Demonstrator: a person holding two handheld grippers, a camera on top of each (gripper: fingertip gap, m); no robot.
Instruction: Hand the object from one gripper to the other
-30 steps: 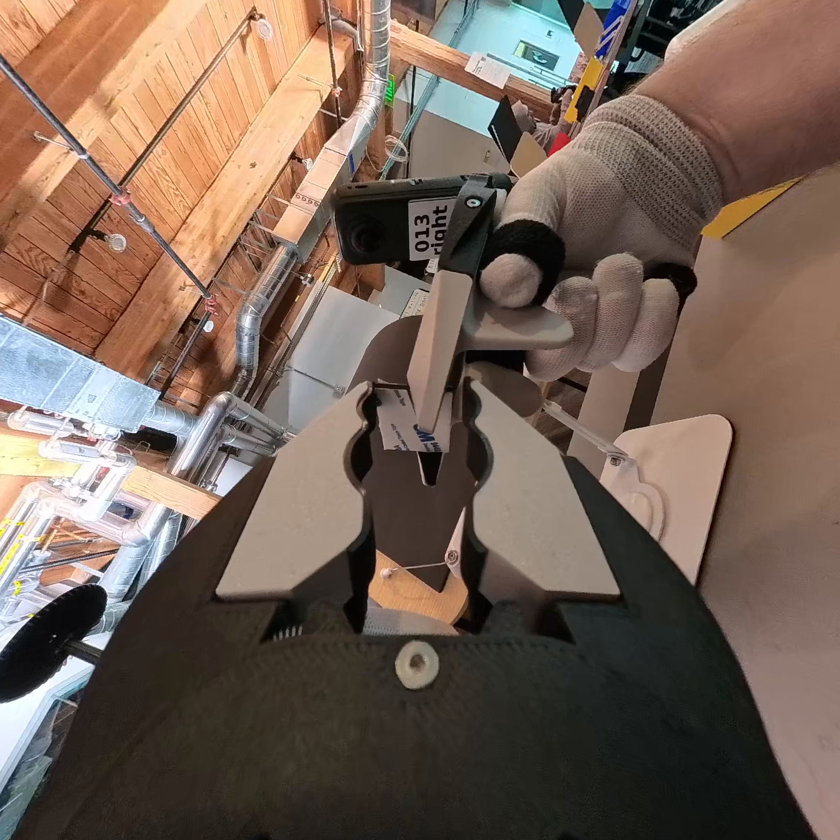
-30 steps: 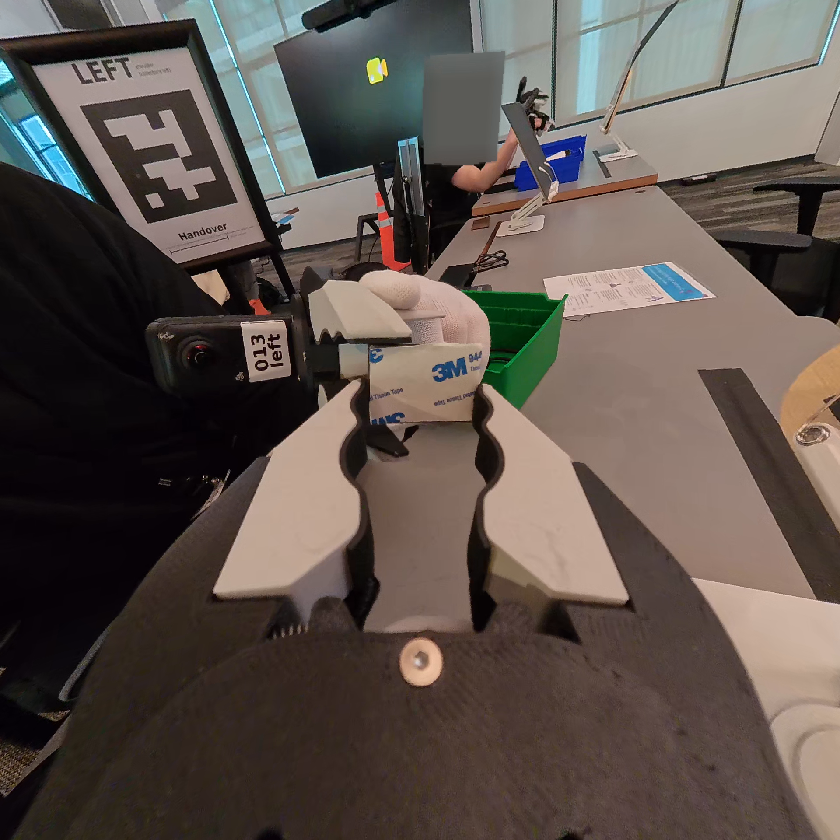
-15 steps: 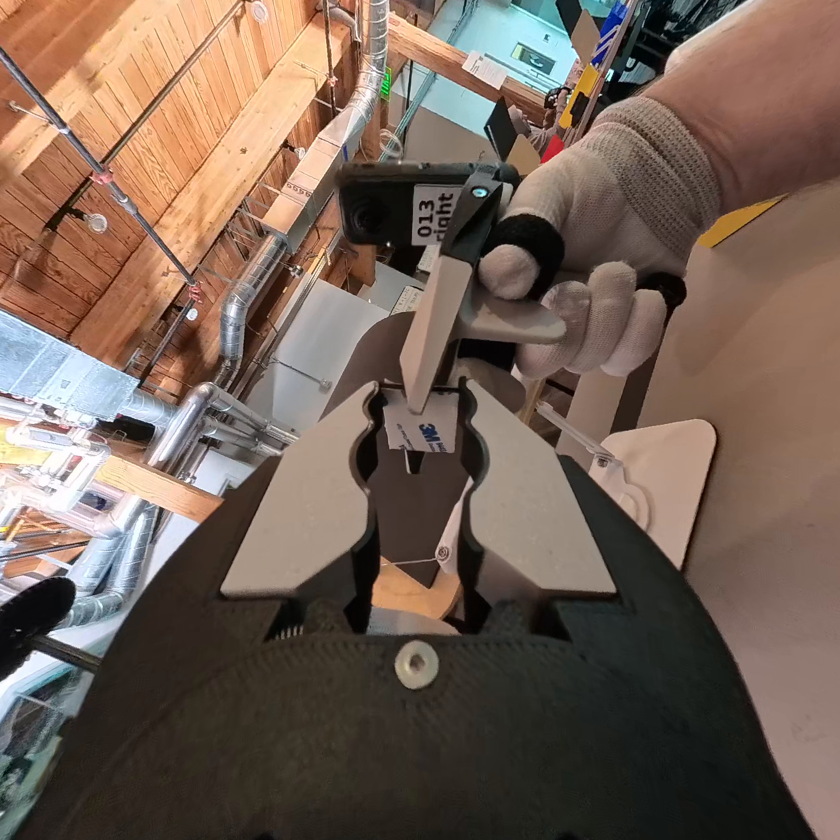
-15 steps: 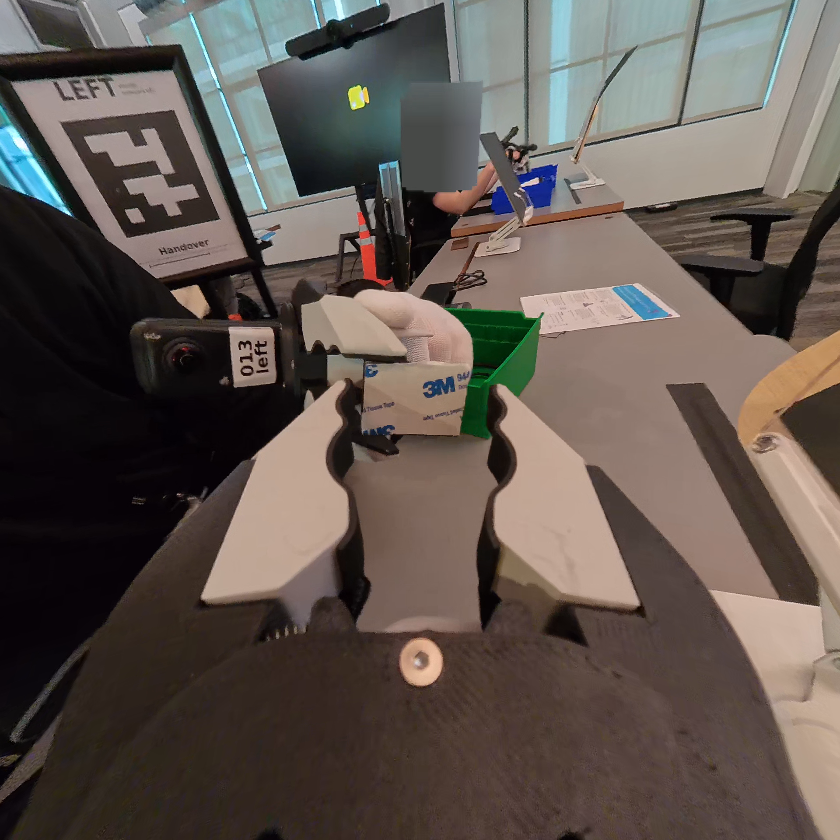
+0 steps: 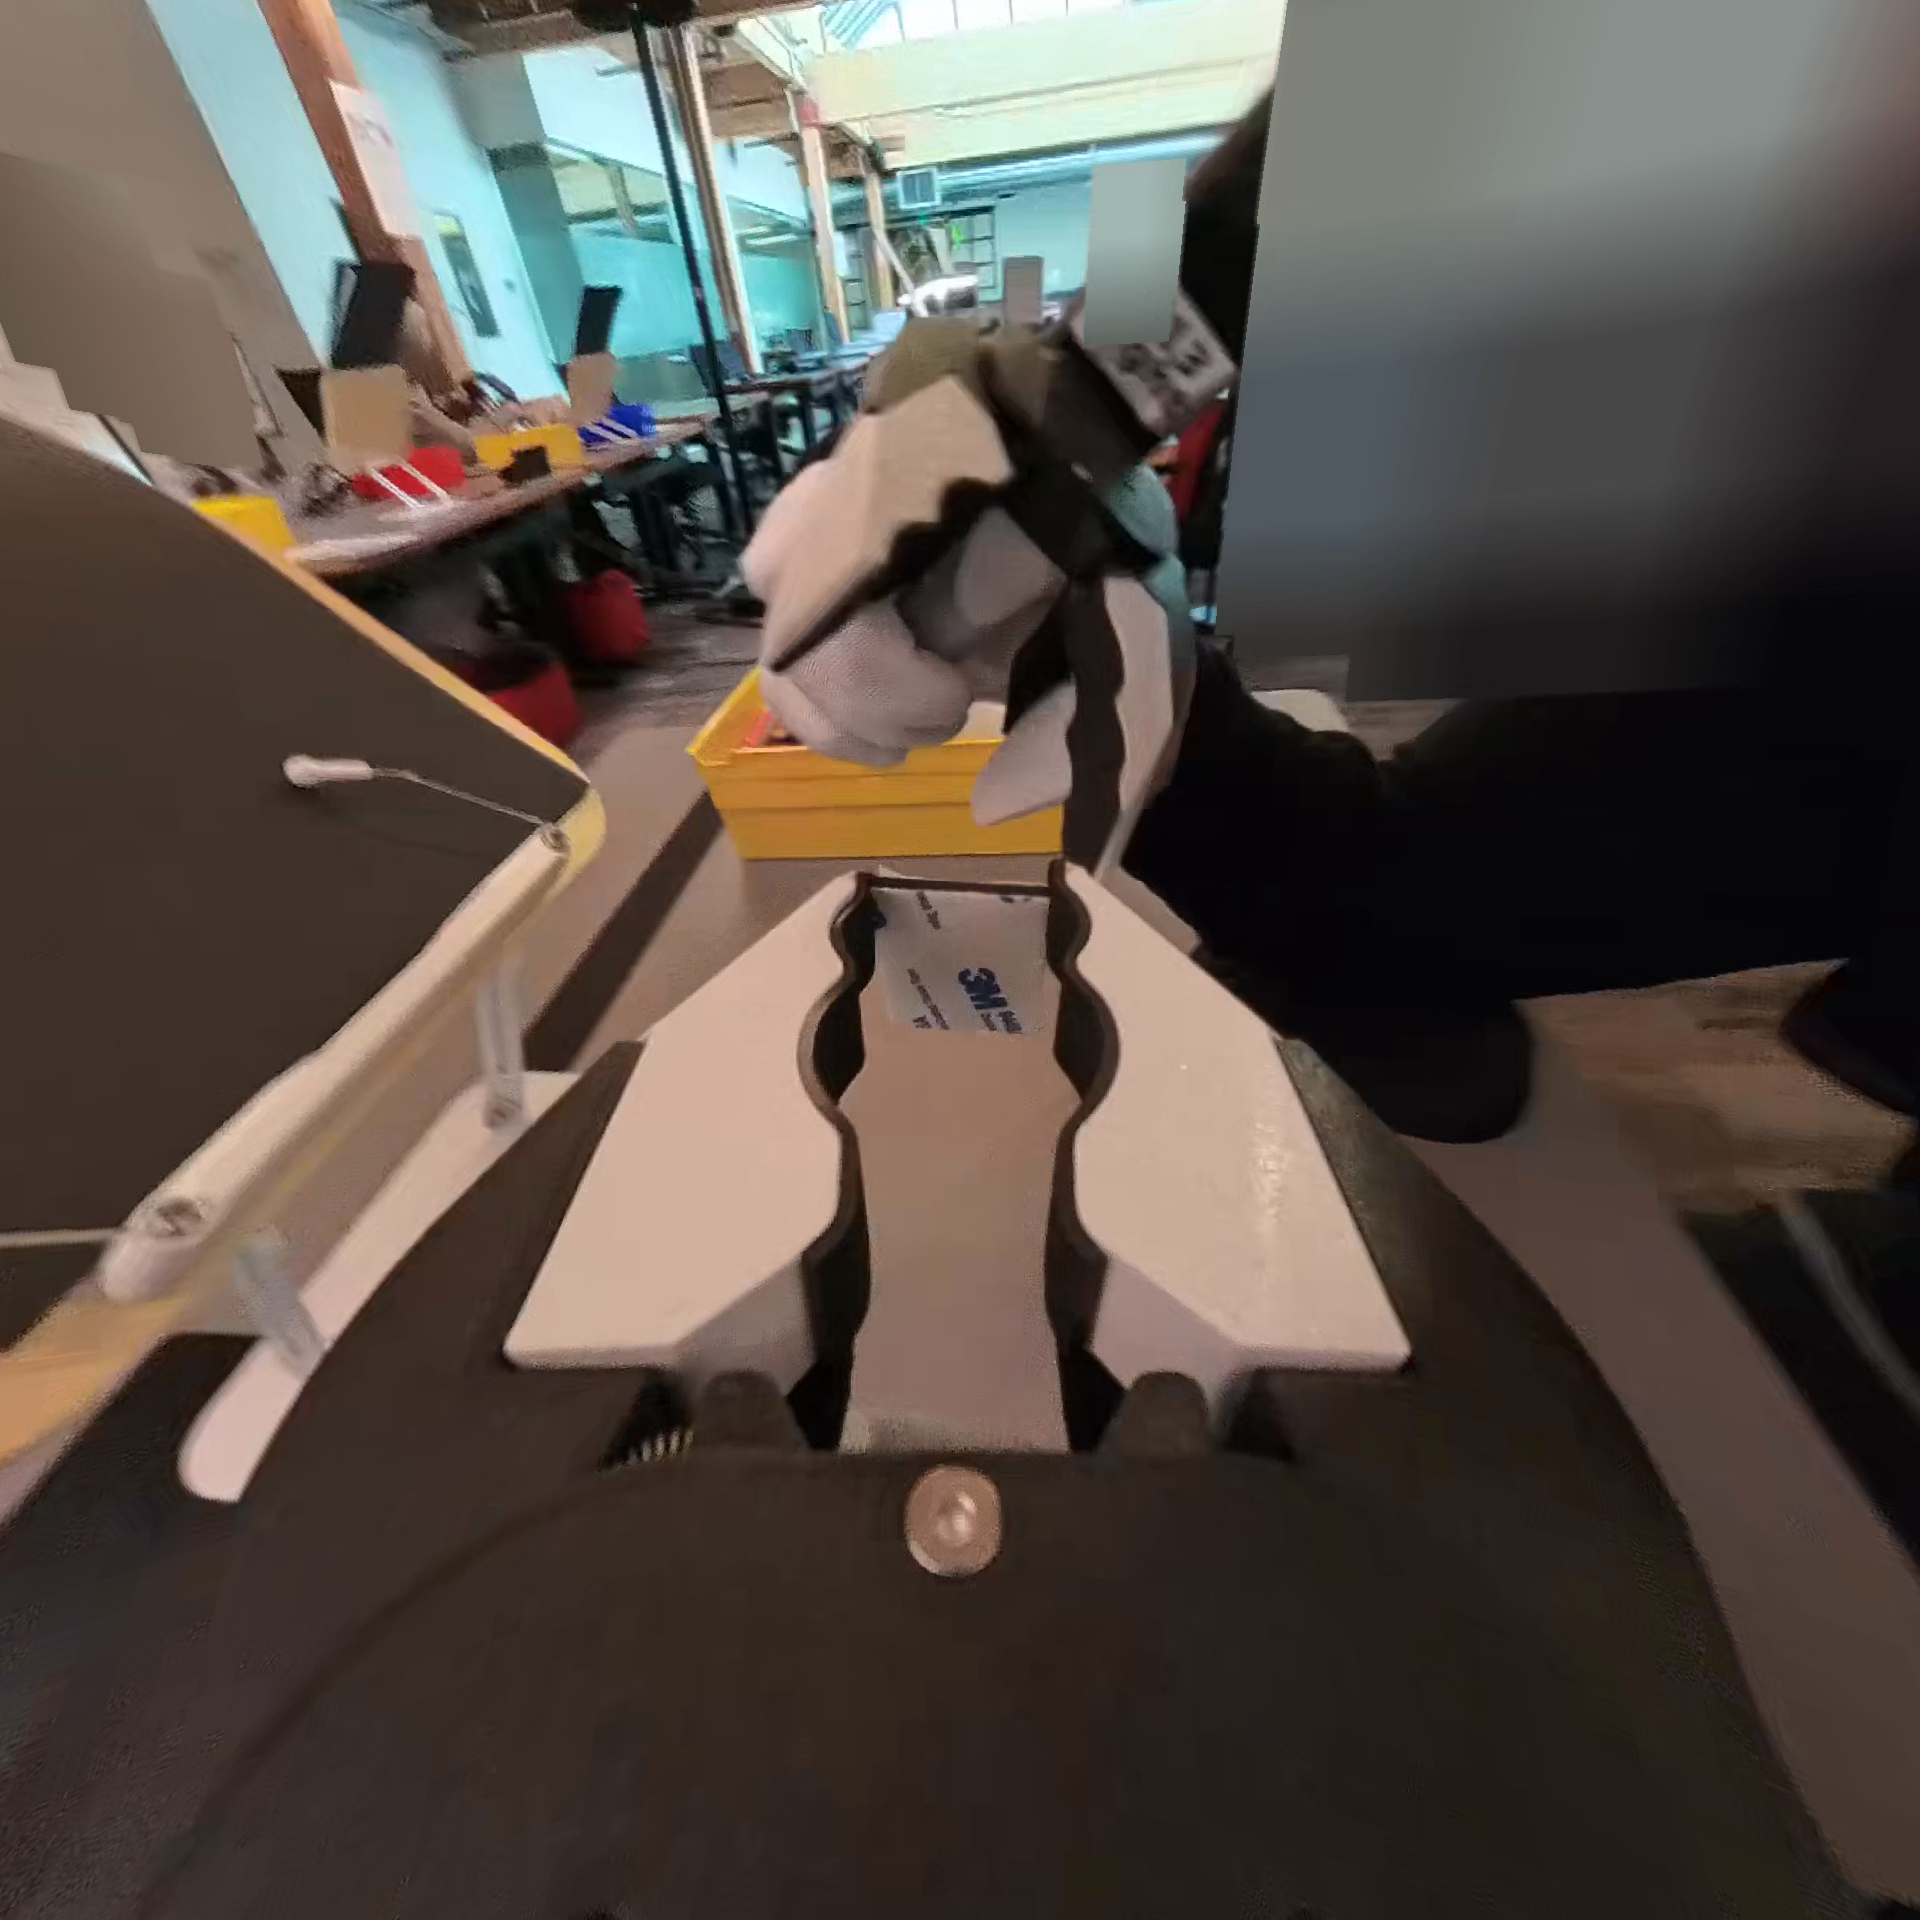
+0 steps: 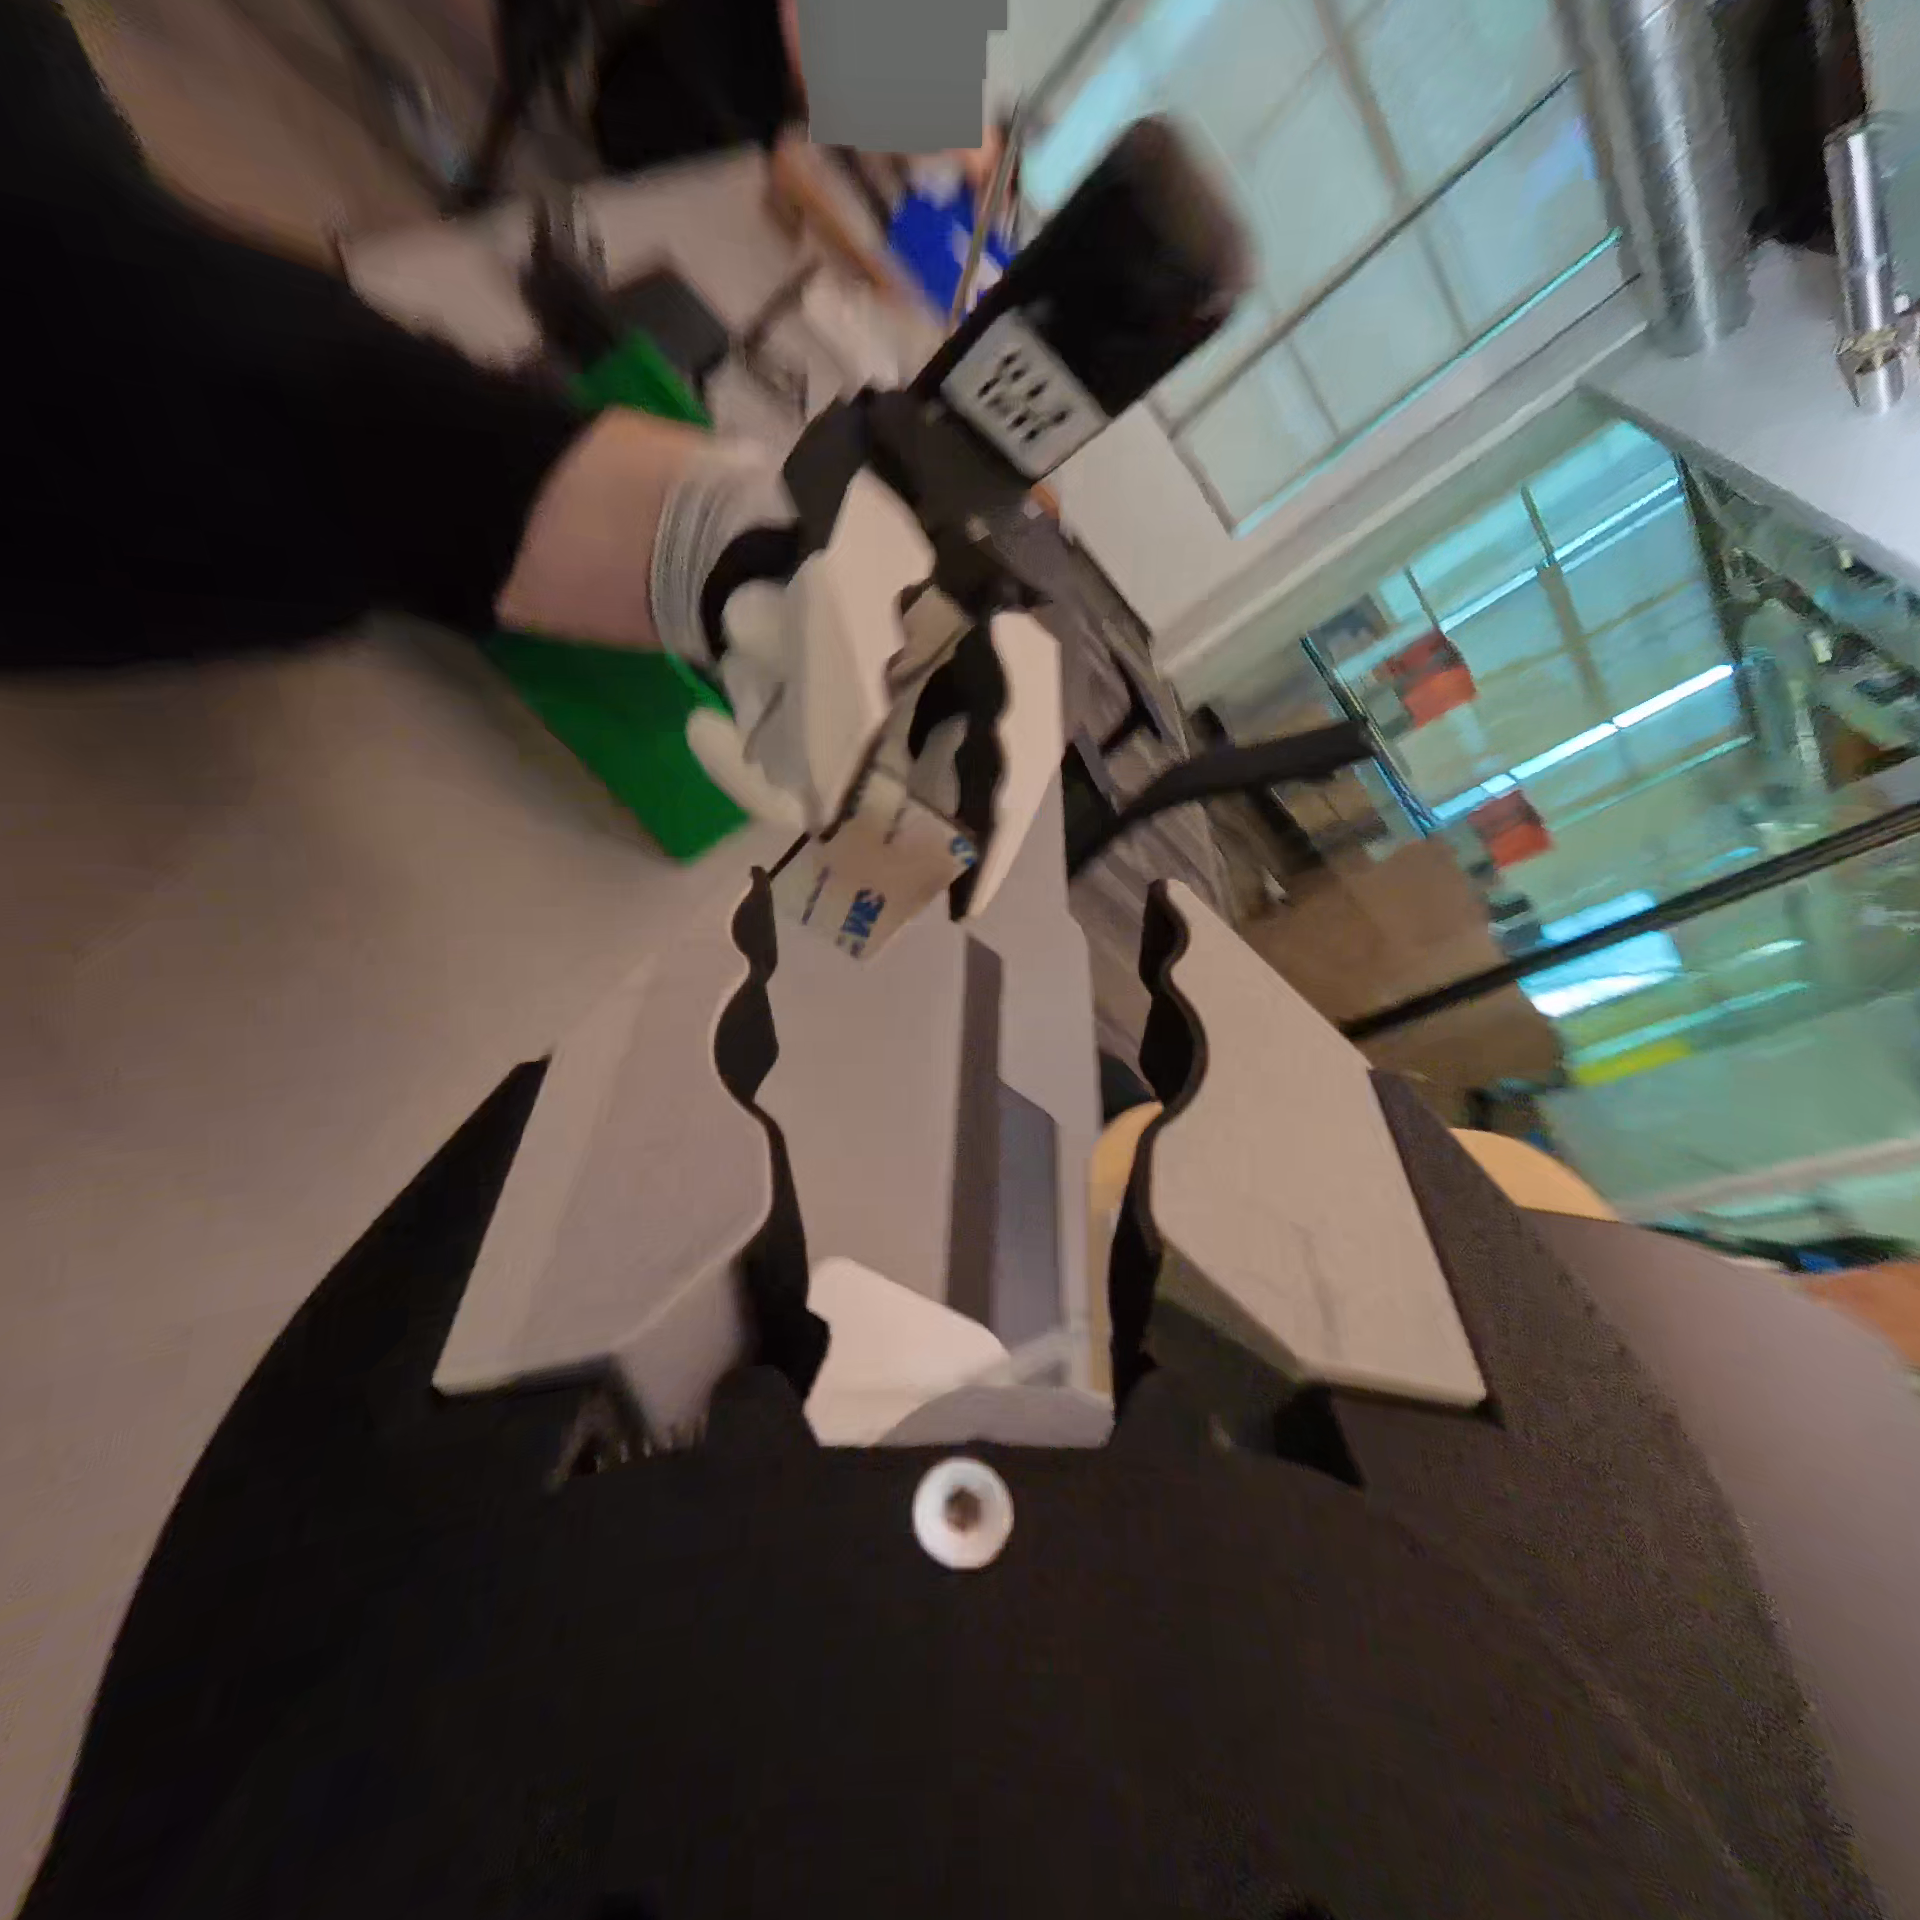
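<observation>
The tape pad [image 5: 961, 971] sits crosswise between the tips of my left hand-held gripper [image 5: 958, 885], white backing towards the camera, pinched lightly at its two side edges and held up off the worktop [image 6: 260, 935]. A moment ago my right hand-held gripper [image 6: 956, 894] had its fingers flanking this same pad, the two tools nose to nose. Now they have drawn apart and both have swung round, so the views are blurred with motion. The right one is spread wide with nothing between its fingers, and from it I see the pad a little way ahead, beyond its tips and touching neither finger. From the left side, my gloved right hand [image 5: 862, 686] shows above the yellow bin [image 5: 883, 821], its tool clear of the pad. I take this to mean the pass has gone right to left and is as good as done: the left alone carries the pad. The hold is only at the fingertips, so a quick swing might twist the thin pad loose. The green bin [image 6: 623, 727] lies behind on the worktop.
</observation>
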